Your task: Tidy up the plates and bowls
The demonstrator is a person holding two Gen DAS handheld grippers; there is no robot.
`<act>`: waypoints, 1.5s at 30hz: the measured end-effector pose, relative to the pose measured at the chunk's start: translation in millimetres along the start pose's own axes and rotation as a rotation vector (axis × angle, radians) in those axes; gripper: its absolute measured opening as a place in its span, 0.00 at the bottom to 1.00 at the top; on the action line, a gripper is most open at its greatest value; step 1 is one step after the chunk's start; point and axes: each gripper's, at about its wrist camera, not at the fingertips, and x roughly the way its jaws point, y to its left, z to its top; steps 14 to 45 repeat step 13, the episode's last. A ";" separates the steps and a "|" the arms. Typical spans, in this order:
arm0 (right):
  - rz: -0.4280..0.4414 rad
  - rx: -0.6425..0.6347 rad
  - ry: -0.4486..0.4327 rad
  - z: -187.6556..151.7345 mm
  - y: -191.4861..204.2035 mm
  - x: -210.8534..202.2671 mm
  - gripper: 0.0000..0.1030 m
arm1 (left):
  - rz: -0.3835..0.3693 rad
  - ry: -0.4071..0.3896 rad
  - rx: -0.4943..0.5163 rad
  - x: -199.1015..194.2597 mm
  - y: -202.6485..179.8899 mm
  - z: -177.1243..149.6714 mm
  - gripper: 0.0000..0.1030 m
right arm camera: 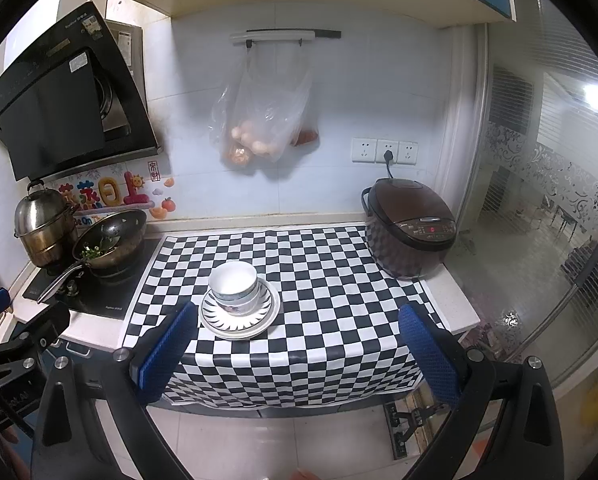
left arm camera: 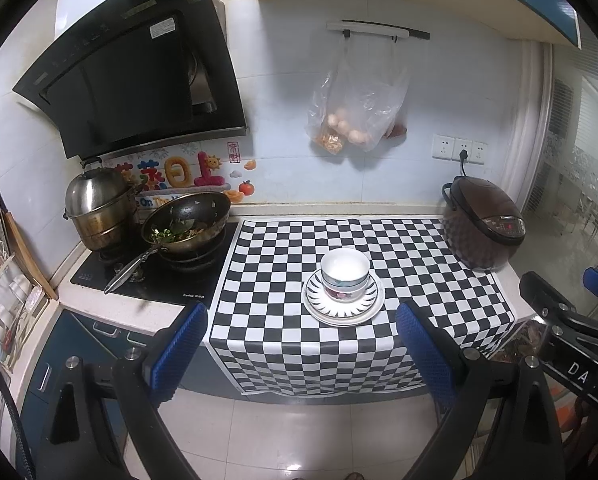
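Stacked bowls [left arm camera: 345, 276] sat on plates [left arm camera: 343, 308] mid checkered cloth [left arm camera: 283, 280], both tongs, left gripper [left arm camera: 299, 344] and right gripper [right arm camera: 299, 348], wide open, empty, sticker [left arm camera: 171, 180] read "日上", hood [left arm camera: 131, 76] branding too blurry.

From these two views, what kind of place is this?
Most likely a home kitchen: a range hood hangs above a stove holding a wok of cooked greens, and a rice cooker stands plugged in on the counter beside the stacked bowls and plates.
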 end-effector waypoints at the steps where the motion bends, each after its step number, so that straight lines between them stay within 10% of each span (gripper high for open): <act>1: 0.002 -0.002 0.001 1.1 -0.5 0.8 0.99 | 0.000 0.000 0.000 0.2 0.1 0.0 0.94; 45: 0.006 -0.008 0.002 4.5 4.9 2.2 0.99 | 0.016 -0.007 -0.019 -0.2 5.9 -1.7 0.94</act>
